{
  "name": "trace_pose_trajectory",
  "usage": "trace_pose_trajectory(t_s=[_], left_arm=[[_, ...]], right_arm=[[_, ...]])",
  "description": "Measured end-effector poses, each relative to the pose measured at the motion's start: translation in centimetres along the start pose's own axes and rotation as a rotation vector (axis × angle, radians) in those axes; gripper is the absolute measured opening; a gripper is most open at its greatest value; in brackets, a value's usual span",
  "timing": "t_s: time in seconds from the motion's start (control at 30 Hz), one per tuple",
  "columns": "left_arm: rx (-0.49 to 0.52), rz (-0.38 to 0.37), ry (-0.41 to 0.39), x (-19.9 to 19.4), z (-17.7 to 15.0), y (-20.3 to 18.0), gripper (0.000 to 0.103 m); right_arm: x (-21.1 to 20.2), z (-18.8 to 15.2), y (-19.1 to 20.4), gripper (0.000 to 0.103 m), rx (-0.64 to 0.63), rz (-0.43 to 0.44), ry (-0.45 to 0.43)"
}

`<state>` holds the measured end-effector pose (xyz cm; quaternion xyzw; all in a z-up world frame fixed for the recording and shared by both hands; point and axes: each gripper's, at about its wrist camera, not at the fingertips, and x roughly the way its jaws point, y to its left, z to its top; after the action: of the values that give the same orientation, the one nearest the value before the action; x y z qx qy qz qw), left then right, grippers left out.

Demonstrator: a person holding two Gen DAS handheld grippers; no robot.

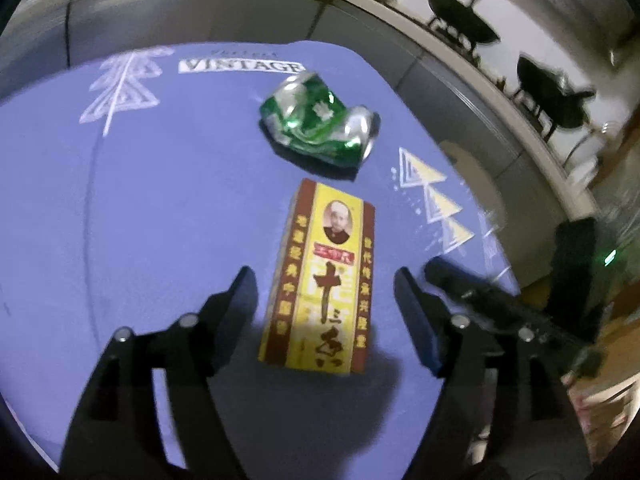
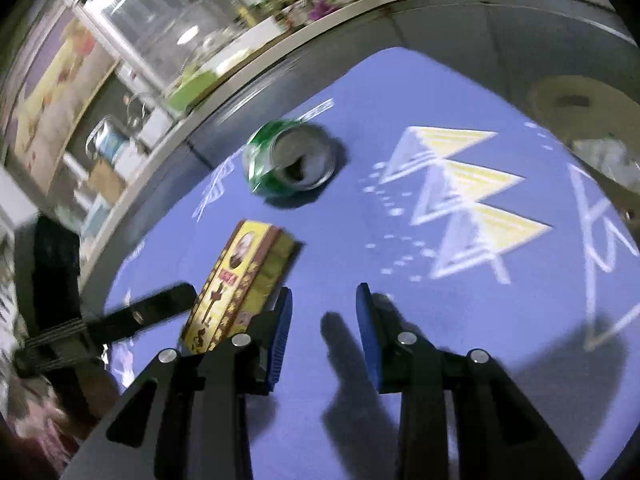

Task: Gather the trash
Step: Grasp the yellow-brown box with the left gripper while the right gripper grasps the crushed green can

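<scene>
**Both grippers over the blue cloth, box and can not picked up yet**

Starting on the left: the left gripper (image 1: 324, 300) hangs over the blue cloth (image 1: 160, 200) with its jaws spread wide, and the yellow and brown box (image 1: 320, 280) lies flat right between the two fingers. Neither finger looks like it's touching the box; there's a gap of cloth on each side. Just past the far end of the box sits the crushed green can (image 1: 320, 124), on its side and pretty mangled, close to the box but not touching it. There's a white "VINTAGE" print (image 1: 240, 66) on the cloth beyond the can, and yellow triangle prints (image 1: 436, 200) off to the right.

Moving right: the right gripper (image 2: 324, 320) is also open, nothing between its blue pads (image 2: 366, 332), just cloth and its own shadow. From its camera the box (image 2: 240, 280) sits just left of its left finger, with one finger of the left gripper showing on the box's other side. The can (image 2: 292, 156) is further out, open top facing the camera. Far right, at the cloth's edge, there's a round pale thing (image 2: 576, 104) I can't make out.
</scene>
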<state>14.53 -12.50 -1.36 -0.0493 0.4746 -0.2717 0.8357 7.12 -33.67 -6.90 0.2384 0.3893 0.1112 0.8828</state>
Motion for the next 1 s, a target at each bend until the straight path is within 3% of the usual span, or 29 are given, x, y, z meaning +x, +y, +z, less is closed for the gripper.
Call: trace_pose_trajectory(t_s=[0.2,0.27,0.37,0.5,0.67,0.83,1.0], left_arm=[[0.088,0.106,0.001,2.5,-0.9,-1.1,0.073],[0.100,0.111,-0.013,2.3,-1.0,-0.9,0.059],[0.103,0.101,-0.028,1.5,-0.8,0.0,0.057],[0.019,0.062,-0.051,-0.2,-0.7,3.0,0.057],[-0.110,0.002,-0.061,-1.8,-0.7,7.2,0.057],[-0.197,-0.053,-0.059,-2.3,-0.8,9.5,0.057],[-0.227,-0.055,-0.077,-2.3,-0.8,9.7,0.057]], right_arm=[[-1.0,1.8,-1.5,0.031,0.047,0.021,-0.017],[-0.7,2.9,-0.7,0.031,0.031,0.037,-0.005],[0.2,5.7,-0.1,0.031,0.032,0.093,0.029],[2.5,10.6,-0.2,0.031,0.079,0.186,0.061],[8.7,16.3,-1.5,0.031,0.085,0.198,0.184],[13.9,17.6,-2.7,0.031,0.149,0.282,0.298],[14.2,16.3,-1.8,0.030,0.151,0.391,0.344]])
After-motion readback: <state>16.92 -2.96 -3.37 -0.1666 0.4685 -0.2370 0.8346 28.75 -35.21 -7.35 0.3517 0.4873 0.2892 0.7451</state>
